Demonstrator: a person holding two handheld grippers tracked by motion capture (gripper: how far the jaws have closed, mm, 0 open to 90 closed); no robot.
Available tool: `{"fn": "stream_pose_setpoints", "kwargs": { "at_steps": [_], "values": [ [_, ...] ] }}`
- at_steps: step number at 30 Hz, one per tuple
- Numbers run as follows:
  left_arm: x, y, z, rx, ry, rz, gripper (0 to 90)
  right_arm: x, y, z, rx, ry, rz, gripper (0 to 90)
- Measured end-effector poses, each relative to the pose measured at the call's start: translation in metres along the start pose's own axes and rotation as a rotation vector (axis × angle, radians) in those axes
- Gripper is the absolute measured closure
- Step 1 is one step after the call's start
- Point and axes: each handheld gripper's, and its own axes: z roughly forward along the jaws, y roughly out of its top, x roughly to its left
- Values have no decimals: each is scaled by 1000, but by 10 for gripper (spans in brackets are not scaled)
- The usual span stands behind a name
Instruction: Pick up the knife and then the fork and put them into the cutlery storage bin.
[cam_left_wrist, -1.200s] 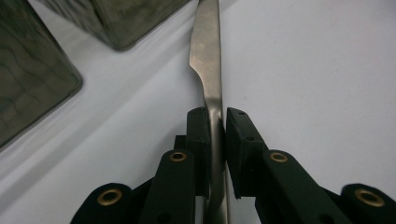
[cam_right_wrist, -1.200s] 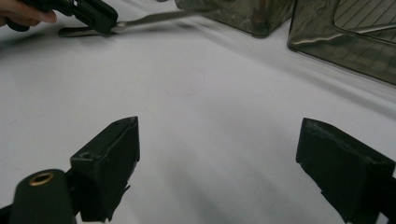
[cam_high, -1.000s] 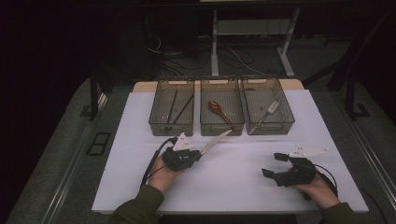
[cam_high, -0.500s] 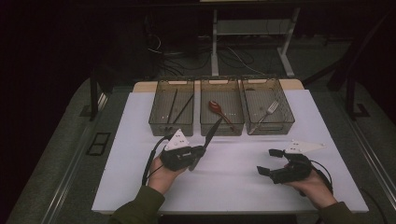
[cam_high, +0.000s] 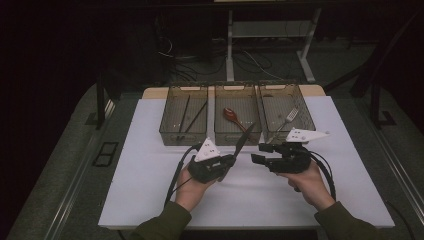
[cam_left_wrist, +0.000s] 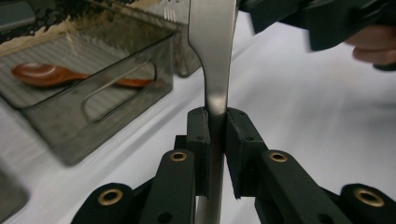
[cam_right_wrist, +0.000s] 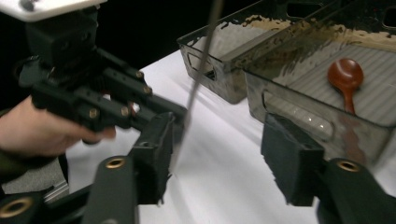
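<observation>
The silver cutlery piece is being gripped tight at its thin neck by the left claw. It is being held up in the air, just in front of the middle tray, with its far end pointing toward that tray.

The right claw is being held close to it, also in front of the middle tray. Its jaws are half open and have just been closing. The cutlery piece is being seen between them, close by one pad, but it is not being squeezed by both pads.

What could be going wrong from here:
- The piece is being held by a small, smooth spot. If it is being let go by the left claw too soon, it may be dropped onto the table.
- If it is being pinched off to one side by the right claw, it may be twisted or slipped out.
- The two claws are being kept very near each other, so they may be bumped together.
- The long end may be knocked against the wall of the middle tray.

A white table top is being used, flat and plain. A red spoon is lying in the middle tray. Dark sticks are lying in the tray to its left, and a fork in the tray to its right. Behind the middle tray, a dark room with floor cables and a pale frame is being seen.
</observation>
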Motion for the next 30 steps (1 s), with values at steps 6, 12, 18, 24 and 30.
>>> {"fn": "stream_pose_setpoints", "kwargs": {
  "at_steps": [6, 12, 18, 24, 30],
  "values": [
    [-8, 9, 10, -35, 7, 1, 794, -1, 11, 11, -24, 5, 20, 564],
    [-15, 11, 20, -51, 32, 9, 793, -5, 16, 15, -52, 10, 50, 709],
    [-14, 12, 23, -76, 12, -8, 775, -6, 21, 15, -76, 7, 66, 874],
    [-1, 3, 6, -61, -6, -11, 556, -17, 36, -5, -63, -88, 33, 876],
    [17, -15, -22, -32, -4, 1, 458, -39, 58, -38, -84, -200, 18, 876]
  ]
}}
